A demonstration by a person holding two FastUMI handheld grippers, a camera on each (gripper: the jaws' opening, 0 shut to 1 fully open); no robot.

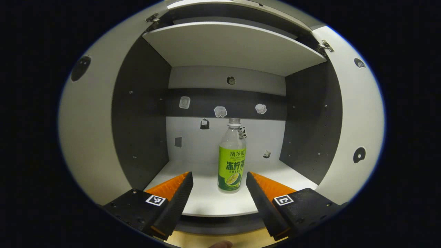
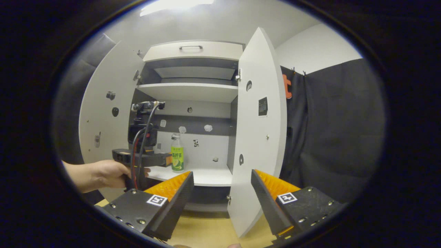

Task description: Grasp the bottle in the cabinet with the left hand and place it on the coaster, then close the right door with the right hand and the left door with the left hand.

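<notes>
Our left claw (image 1: 219, 179) gapes wide before the upright clear plastic bottle with green label (image 1: 232, 156); an off-centre approach could topple it on the shelf (image 1: 206, 199).

The left gripper (image 1: 219, 179) is level, its fingers (image 1: 179, 193) spread wide apart and gripping nothing — the gap between them is free. In the right gripper view it shows farther off, ahead and to the left of the near fingers, held from behind by a hand (image 2: 105, 174) with a bare forearm reaching in from the left. The right gripper (image 2: 222, 177) sits level too — its fingers (image 2: 272, 196) likewise parted, nothing between them.
</notes>
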